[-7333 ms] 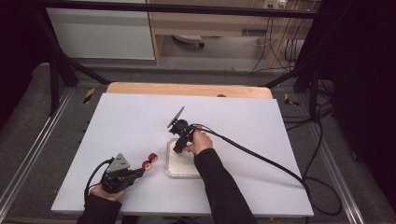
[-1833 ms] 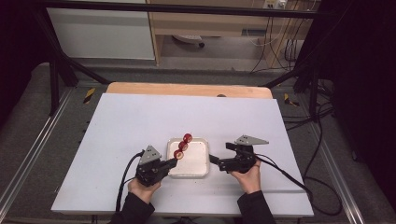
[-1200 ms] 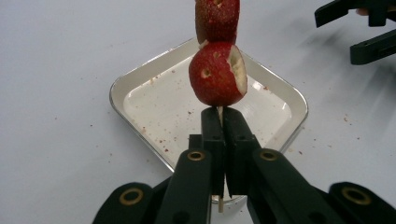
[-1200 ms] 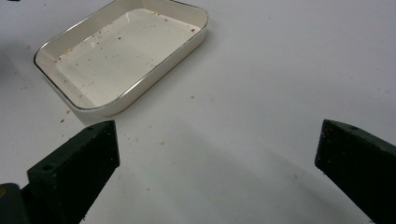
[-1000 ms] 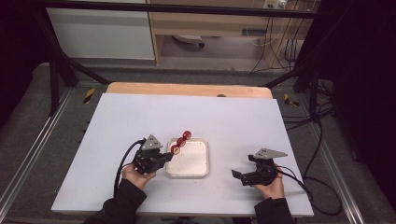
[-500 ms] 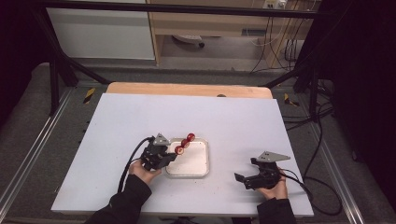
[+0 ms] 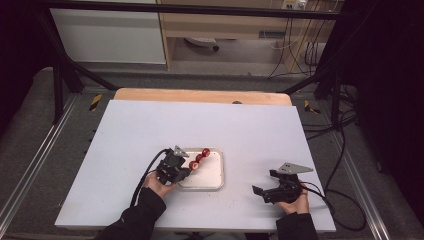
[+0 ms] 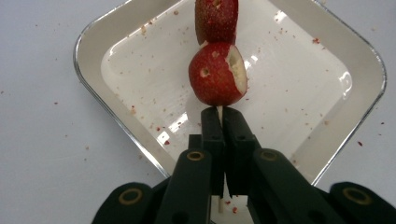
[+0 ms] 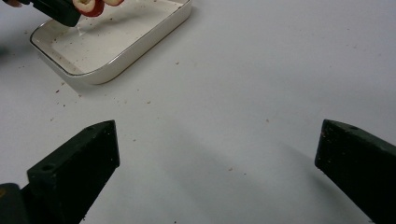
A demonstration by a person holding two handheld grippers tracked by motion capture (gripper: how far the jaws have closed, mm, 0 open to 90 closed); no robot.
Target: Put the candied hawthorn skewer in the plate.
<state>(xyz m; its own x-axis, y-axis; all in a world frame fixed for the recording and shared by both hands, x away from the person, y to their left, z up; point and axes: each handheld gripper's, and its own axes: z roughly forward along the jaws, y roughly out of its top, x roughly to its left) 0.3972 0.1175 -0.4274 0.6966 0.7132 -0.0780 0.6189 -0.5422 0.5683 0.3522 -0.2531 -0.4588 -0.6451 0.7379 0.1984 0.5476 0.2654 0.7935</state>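
Note:
My left gripper (image 7: 183,170) (image 8: 222,115) is shut on a thin wooden skewer (image 8: 219,110) strung with red fruit pieces (image 7: 199,158) (image 8: 217,74). It holds the skewer above the left part of a white square tray (image 7: 214,176) (image 8: 327,93) (image 9: 140,42). The nearest fruit sits just beyond the jaws' tips, with a cut white face. My right gripper (image 7: 265,192) (image 9: 217,158) stands open near the table's front right, low over bare tabletop, nothing between its jaws. In the right gripper view the left gripper's tip and a fruit piece (image 9: 91,7) show over the tray's far corner.
Red crumbs speckle the tray and the white tabletop (image 7: 150,125) around it. Black cables (image 7: 345,220) trail off the right side. A wooden strip (image 7: 200,95) borders the table's far edge, with dark frame posts beyond it.
The left gripper carried the skewer slightly right and away from me, over the tray's left part. The right gripper drew back from the tray to the front right and stays open.

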